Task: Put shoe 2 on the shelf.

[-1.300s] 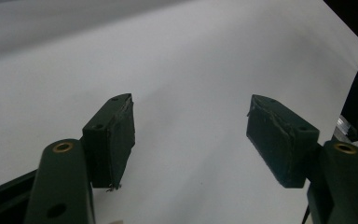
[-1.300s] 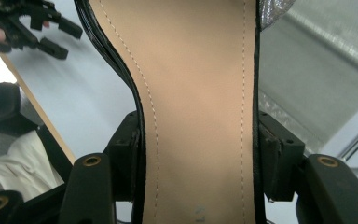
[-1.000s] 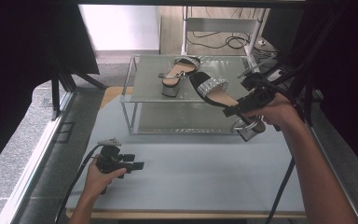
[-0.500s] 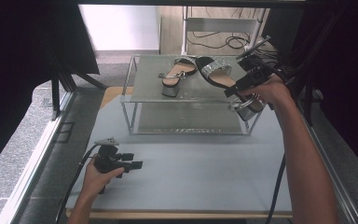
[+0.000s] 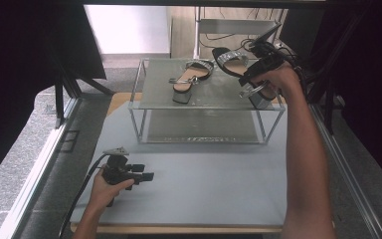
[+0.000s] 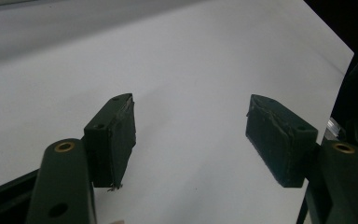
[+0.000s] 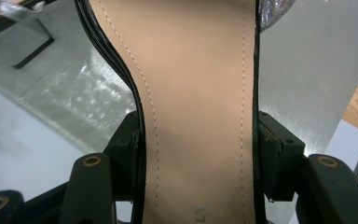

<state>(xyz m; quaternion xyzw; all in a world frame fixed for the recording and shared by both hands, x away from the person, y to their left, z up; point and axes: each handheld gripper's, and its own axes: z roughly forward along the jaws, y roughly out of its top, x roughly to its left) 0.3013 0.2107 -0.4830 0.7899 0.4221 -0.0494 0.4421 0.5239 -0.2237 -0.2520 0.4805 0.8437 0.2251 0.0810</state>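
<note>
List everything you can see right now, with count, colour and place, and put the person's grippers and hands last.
held sandal: 1, black with a tan insole and silvery strap, gripped across the sole above the right end of the shelf top.
second sandal: 1, same colours, block heel, lying on the shelf top left of centre.
shelf: 1, grey metal frame with two tiers, at the far middle of the table.
table: 1, pale grey top with a wooden front edge.
right gripper: 1, black, jaws clamped on the held sandal's sole.
left gripper: 1, black, jaws wide open with nothing between them, low over the table's near left.
forearms: 2, entering from the bottom.
</note>
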